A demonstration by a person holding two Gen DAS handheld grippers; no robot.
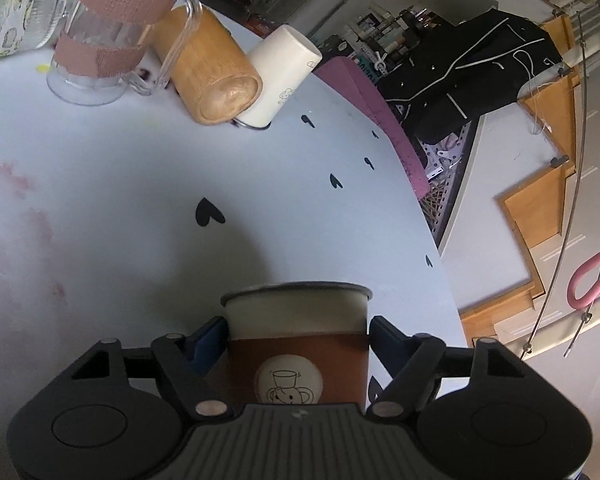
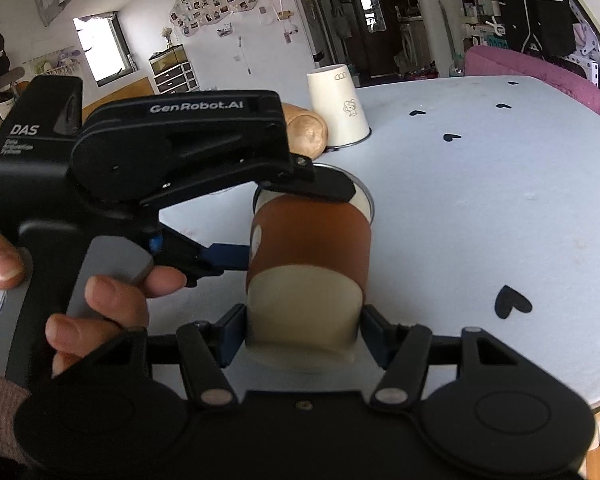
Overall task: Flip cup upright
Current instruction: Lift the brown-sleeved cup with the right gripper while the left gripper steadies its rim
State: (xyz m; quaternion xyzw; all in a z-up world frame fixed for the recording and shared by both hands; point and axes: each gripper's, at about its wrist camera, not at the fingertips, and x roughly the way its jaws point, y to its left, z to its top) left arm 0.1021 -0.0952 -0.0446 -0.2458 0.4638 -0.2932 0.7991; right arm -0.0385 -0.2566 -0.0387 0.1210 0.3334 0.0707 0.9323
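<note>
My left tool (image 1: 298,332) grips the cup (image 1: 298,336) across its brown sleeve, a finger pressed to each side at 9 and 3 o'clock of the cup in the left wrist view. There the cup fills the 6 o'clock part of the picture, its rimmed end pointing away from me toward 12.

My right tool (image 2: 302,330) clamps the same cup (image 2: 310,264) on its cream band near the flat end, a blue pad (image 2: 232,332) tight on the 9 o'clock side and the other finger at 3. So both tools are closed on the cup, neither one wide. In the right wrist view the left tool (image 2: 292,224) comes in from 9 o'clock, one finger over the cup and one under. The cup lies tilted, its rim close over the pale bench (image 2: 480,220); I cannot tell whether it touches.

Farther off toward 12 o'clock stand an upturned white cup (image 2: 338,110) and, just beside it at its 9, a wooden cup (image 2: 306,134) on its side. A clear mug (image 1: 108,36) with brown tape stands at 11 o'clock in the left view.
</note>
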